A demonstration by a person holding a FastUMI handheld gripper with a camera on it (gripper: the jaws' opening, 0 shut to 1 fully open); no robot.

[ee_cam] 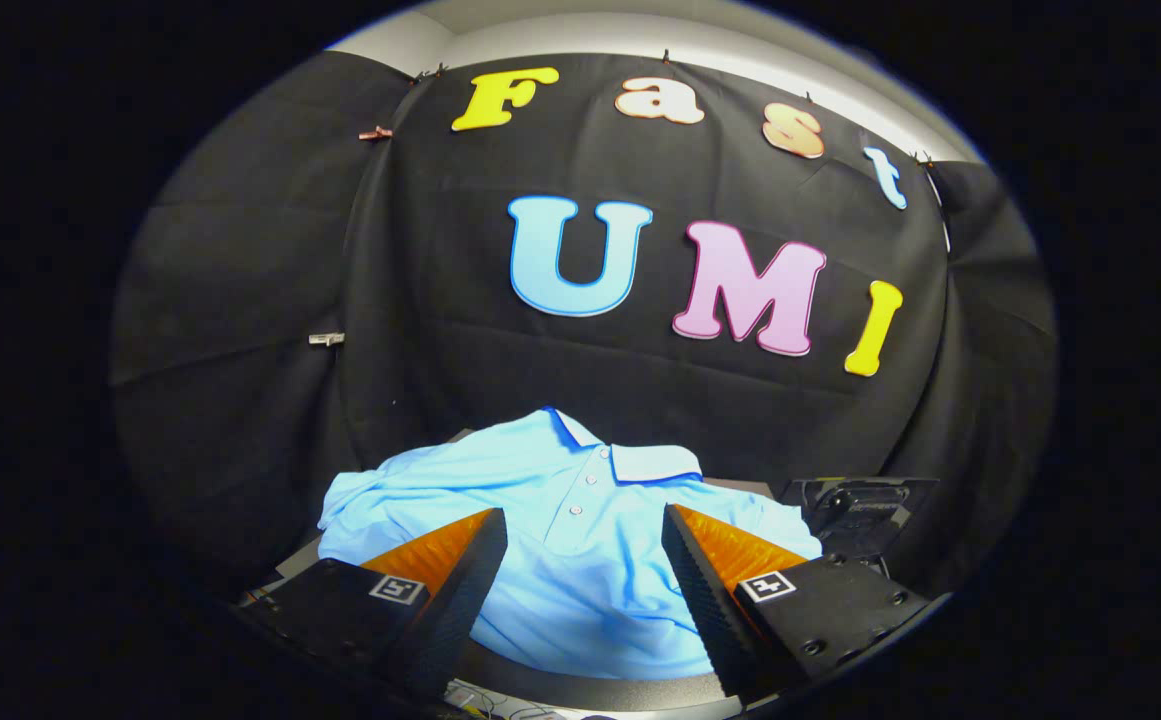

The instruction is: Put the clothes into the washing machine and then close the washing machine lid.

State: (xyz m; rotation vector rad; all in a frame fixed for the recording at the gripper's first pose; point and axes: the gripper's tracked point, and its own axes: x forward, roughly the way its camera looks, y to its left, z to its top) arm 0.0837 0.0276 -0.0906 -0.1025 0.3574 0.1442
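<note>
Between your spread fingers (585, 545), just ahead and slightly below, the blue polo shirt (580, 500) lies flat, collar pointing away, its length running straight along your reach. Nothing is gripped; drop forward onto the placket.

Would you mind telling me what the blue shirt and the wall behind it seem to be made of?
The blue polo shirt, lying between and beyond the open tongs, looks like soft knit cotton or a blend: matte, with loose folds and a buttoned placket. The booth wall looks like thin black woven cloth, matte, creased and clipped up.
</note>
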